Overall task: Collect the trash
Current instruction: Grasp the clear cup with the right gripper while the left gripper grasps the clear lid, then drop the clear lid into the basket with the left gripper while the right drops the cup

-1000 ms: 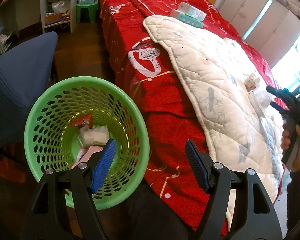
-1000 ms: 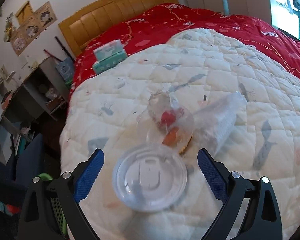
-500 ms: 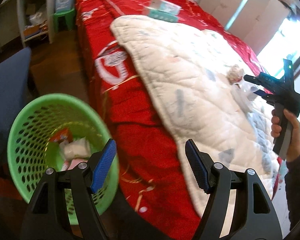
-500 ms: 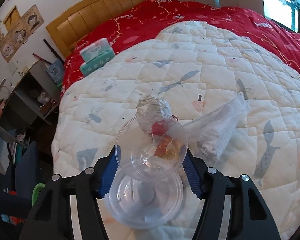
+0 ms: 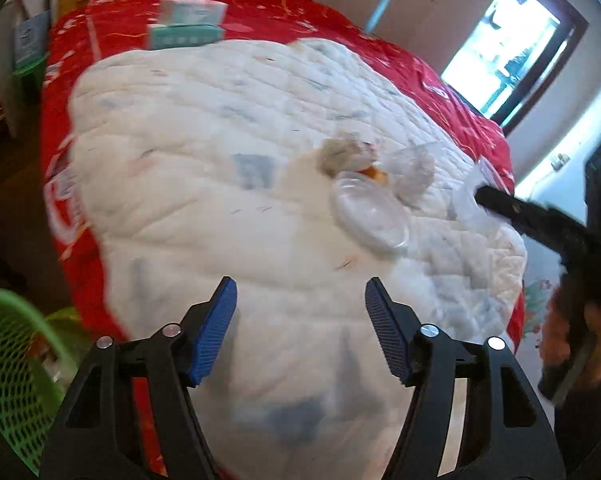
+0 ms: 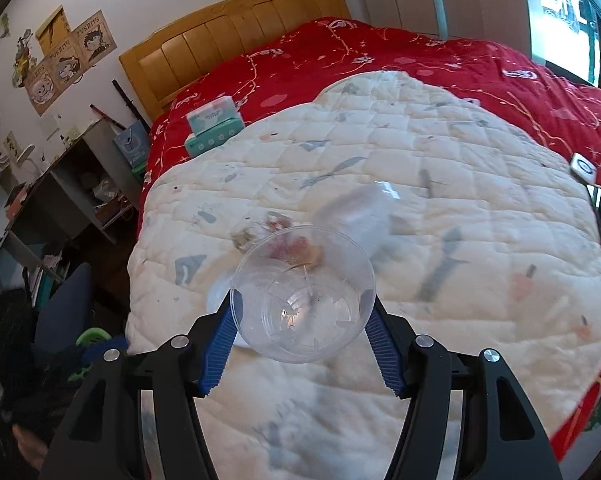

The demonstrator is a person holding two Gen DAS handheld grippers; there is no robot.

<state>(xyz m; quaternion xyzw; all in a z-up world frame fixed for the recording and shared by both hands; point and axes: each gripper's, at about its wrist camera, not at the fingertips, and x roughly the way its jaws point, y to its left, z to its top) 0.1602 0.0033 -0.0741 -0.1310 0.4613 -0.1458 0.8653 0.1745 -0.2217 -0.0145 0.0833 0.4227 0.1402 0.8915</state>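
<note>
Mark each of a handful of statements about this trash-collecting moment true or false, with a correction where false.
1. The right gripper grips a clear plastic cup. True.
2. The left gripper holds the clear lid. False: nothing is between its pads; the lid lies on the white quilt.
3. The green basket stands on the bed. False: it is beside the bed.
4. Tissue boxes sit on the red bedspread. True.

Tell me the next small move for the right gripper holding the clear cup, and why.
Probably carry it toward the green basket. The right gripper has its fingers pressed on the clear plastic cup, which looks lifted off the white quilt. The basket sits on the floor beside the bed, so the cup seems ready to be dropped there.
</note>
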